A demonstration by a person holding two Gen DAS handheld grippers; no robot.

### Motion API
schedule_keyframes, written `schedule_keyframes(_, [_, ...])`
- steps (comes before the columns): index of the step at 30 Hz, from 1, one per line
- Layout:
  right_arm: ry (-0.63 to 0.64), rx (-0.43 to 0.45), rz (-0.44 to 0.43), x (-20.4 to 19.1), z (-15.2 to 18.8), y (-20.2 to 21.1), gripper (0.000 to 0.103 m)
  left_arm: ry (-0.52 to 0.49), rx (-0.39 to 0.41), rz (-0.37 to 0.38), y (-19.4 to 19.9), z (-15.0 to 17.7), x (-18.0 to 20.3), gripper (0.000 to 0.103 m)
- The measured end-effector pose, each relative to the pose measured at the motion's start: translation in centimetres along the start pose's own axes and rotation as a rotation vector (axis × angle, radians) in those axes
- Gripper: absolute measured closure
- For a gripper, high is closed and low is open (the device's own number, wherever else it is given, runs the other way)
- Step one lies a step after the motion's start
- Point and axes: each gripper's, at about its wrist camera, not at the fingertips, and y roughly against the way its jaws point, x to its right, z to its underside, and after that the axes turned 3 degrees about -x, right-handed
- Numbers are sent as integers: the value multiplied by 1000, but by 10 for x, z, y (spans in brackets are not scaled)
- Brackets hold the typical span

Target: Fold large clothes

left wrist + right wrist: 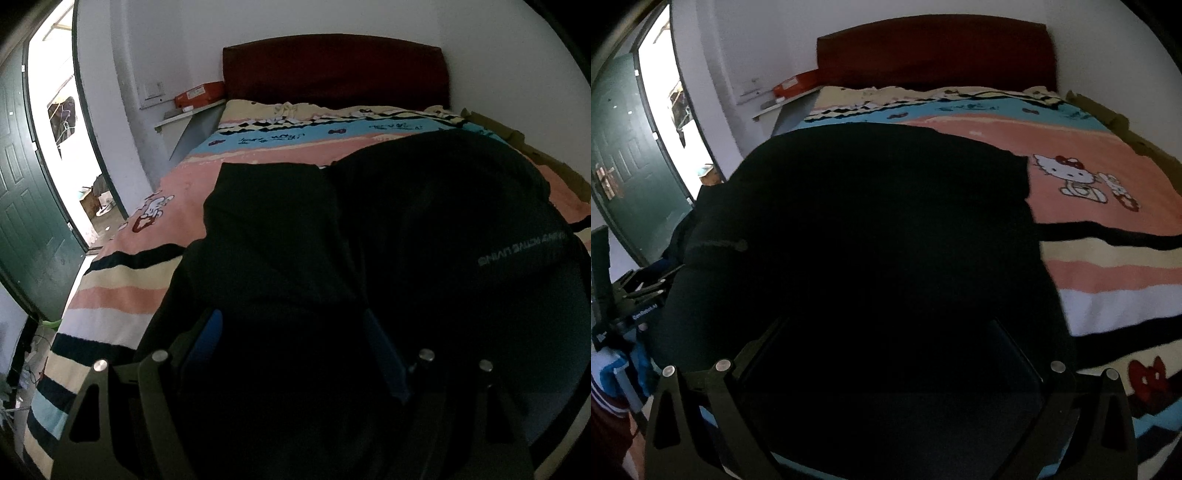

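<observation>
A large black garment (pixel 369 229) lies spread on the bed, with grey lettering near its right side. It also fills the right wrist view (pixel 879 221). My left gripper (pixel 291 332) hovers just over its near part; the blue fingers (pixel 208 339) stand wide apart, with black cloth showing between them. My right gripper (pixel 886 332) is low over the garment's near edge, its dark fingers (pixel 1015 343) wide apart. Whether either pair touches the cloth is too dark to tell.
The bed has a striped pink, blue and cream cartoon-cat cover (pixel 1100 192) and a dark red headboard (pixel 332 66). A small shelf with an orange box (pixel 199 94) is by the wall. A green door (pixel 26 206) stands open at left. The other gripper's body (pixel 635 295) is at left.
</observation>
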Motion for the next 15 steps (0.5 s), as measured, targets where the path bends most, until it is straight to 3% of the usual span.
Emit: schedule_keyframes(15, [-78, 5, 105, 53, 7, 26, 1, 4, -36, 17, 5, -3, -12, 25])
